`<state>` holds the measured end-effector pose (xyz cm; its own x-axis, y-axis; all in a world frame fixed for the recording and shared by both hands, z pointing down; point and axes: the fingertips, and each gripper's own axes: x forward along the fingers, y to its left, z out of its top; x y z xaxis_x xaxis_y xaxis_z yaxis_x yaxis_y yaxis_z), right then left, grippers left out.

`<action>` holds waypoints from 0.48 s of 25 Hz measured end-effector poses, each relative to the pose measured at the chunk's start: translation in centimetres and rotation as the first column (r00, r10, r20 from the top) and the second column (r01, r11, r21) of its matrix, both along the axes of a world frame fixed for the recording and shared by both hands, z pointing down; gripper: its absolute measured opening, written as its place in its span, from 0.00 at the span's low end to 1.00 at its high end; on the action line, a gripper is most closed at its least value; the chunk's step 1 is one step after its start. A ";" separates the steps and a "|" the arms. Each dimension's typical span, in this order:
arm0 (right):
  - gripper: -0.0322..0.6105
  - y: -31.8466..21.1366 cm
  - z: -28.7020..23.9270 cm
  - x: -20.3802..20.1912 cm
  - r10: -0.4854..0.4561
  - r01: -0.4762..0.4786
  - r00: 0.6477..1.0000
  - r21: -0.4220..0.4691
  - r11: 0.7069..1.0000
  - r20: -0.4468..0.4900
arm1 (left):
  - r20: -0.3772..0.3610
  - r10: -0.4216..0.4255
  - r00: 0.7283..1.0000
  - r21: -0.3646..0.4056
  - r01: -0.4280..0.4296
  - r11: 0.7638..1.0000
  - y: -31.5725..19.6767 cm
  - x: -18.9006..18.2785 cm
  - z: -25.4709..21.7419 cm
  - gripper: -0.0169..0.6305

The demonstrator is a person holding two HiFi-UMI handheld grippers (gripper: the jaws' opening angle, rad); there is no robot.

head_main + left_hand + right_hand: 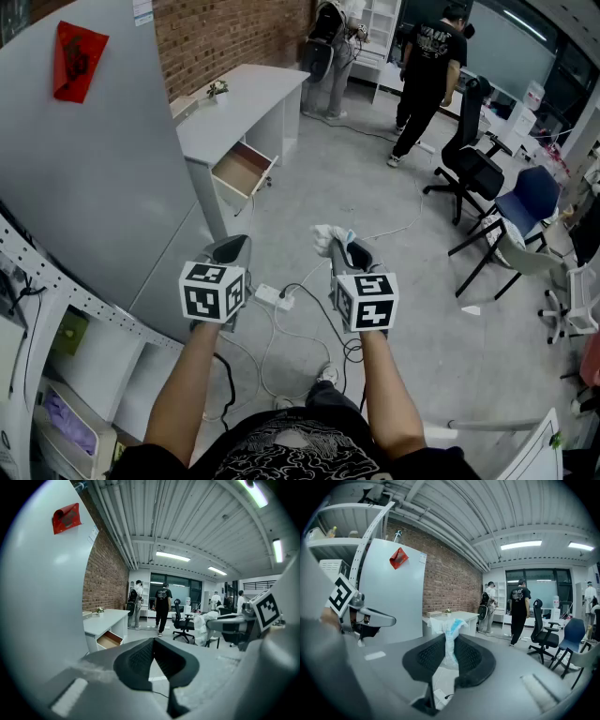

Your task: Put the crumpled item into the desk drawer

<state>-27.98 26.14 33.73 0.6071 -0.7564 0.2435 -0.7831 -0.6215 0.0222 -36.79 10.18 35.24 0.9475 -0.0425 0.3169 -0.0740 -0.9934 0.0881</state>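
Observation:
A crumpled white item with a pale blue patch (450,639) is pinched between the jaws of my right gripper (450,657); it sticks up above the gripper (345,251) as a white wad (328,238) in the head view. My left gripper (231,253) is held beside it at the left, shut with nothing between its pads (152,660). The grey desk (239,108) stands ahead at the left, by the brick wall, with its wooden drawer (242,171) pulled out. The same drawer (109,640) shows far off in the left gripper view.
A large grey panel (89,178) stands close at my left, with shelving (47,375) below it. A power strip (272,297) and cables (319,319) lie on the floor near my feet. Office chairs (469,164) and two standing persons (429,66) are farther off at the right.

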 end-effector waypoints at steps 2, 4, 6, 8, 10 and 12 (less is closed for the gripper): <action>0.14 -0.2 0.0 0.3 0.006 -0.006 1.000 0.005 1.000 -0.004 | 0.001 0.004 1.000 0.004 -0.004 1.000 -0.2 0.3 0.1 0.03; 0.14 -0.4 0.1 0.7 0.010 -0.010 1.000 0.008 1.000 -0.004 | 0.001 0.006 1.000 0.006 -0.006 1.000 -0.4 0.6 0.2 0.03; 0.14 -0.5 0.2 1.0 0.009 -0.009 1.000 0.008 1.000 0.002 | 0.003 0.007 1.000 0.009 -0.007 1.000 -0.6 0.8 0.2 0.03; 0.14 -0.6 0.3 1.4 0.006 -0.006 1.000 0.008 1.000 0.006 | 0.005 0.005 1.000 0.008 -0.005 1.000 -0.8 1.2 0.2 0.03; 0.14 -0.7 0.4 1.8 0.002 -0.002 1.000 0.010 1.000 0.006 | 0.008 0.002 1.000 0.007 -0.002 1.000 -1.0 1.6 0.3 0.03; 0.14 -0.9 0.5 2.4 -0.002 0.002 1.000 0.011 1.000 0.008 | 0.011 -0.001 1.000 0.010 0.001 1.000 -1.1 2.1 0.5 0.03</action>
